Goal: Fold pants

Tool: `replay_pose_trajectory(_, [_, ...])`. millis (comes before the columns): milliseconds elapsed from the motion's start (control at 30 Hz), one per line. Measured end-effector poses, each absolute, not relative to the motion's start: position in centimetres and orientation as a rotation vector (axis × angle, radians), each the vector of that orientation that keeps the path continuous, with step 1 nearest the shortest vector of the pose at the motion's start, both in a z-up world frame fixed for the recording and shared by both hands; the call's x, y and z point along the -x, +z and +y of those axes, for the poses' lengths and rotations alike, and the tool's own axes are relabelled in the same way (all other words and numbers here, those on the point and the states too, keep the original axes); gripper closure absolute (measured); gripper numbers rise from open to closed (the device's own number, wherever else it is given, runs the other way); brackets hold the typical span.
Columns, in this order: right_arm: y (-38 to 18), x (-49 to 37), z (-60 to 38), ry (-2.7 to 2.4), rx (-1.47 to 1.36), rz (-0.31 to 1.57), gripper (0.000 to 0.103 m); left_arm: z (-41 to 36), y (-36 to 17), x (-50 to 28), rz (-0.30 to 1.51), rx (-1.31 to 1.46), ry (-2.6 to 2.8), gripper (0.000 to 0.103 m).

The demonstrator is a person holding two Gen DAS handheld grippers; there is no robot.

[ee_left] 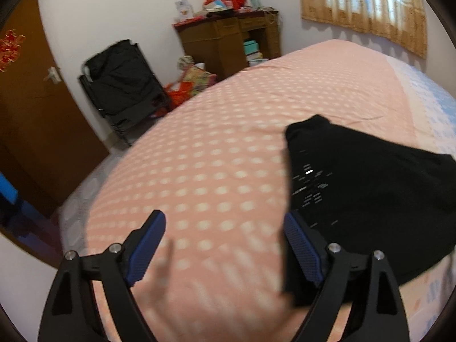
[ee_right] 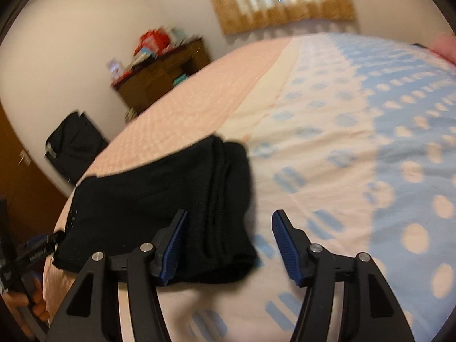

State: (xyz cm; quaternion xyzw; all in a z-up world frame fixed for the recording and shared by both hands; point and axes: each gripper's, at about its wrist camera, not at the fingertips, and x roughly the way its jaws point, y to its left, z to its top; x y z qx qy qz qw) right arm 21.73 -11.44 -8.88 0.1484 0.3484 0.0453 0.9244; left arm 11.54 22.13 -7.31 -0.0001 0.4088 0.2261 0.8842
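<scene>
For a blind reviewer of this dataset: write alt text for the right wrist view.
Black pants, folded into a compact bundle, lie on a bed with a pink and blue dotted cover. The open right gripper hovers at the bundle's ribbed edge, gripping nothing. Behind are a cluttered wooden desk, a curtained window and a black folded chair.

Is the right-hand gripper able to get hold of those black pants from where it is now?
Probably yes. The right gripper is open, and the ribbed edge of the black pants lies flat on the bedspread right at its left finger. Nothing sits between them; a small shift left should do.
</scene>
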Motion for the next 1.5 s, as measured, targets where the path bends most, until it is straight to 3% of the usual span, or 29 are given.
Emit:
replay_pose_trajectory(200, [-5.3, -16.1, -9.5, 0.059, -0.265, 0.603, 0.041, 21.8, -6.7, -9.2, 0.822, 0.059, 0.441, 0.016])
replay_pose_trajectory(600, [-6.1, -10.5, -5.9, 0.000, -0.305, 0.803, 0.041, 17.1, -6.1, -5.1, 0.776, 0.051, 0.273, 0.016])
replay_pose_trajectory(767, [-2.8, -3.6, -3.8, -0.154, -0.120, 0.434, 0.041, 15.7, -4.7, -1.9, 0.705, 0.050, 0.225, 0.010])
replay_pose_trajectory(967, [0.6, 1.9, -2.4, -0.164, -0.028, 0.205, 0.041, 14.0, -1.9, 1.4, 0.582, -0.003, 0.208, 0.000])
replay_pose_trajectory(1067, [2.0, 3.1, -2.8, -0.167, -0.035, 0.148, 0.036, 13.6, -0.6, 2.7, 0.529, -0.007, 0.197, 0.000])
replay_pose_trajectory(1500, [5.1, 7.1, -3.4, -0.155, -0.094, 0.067, 0.033, 11.7, 1.4, 4.6, 0.460, -0.027, 0.217, 0.000])
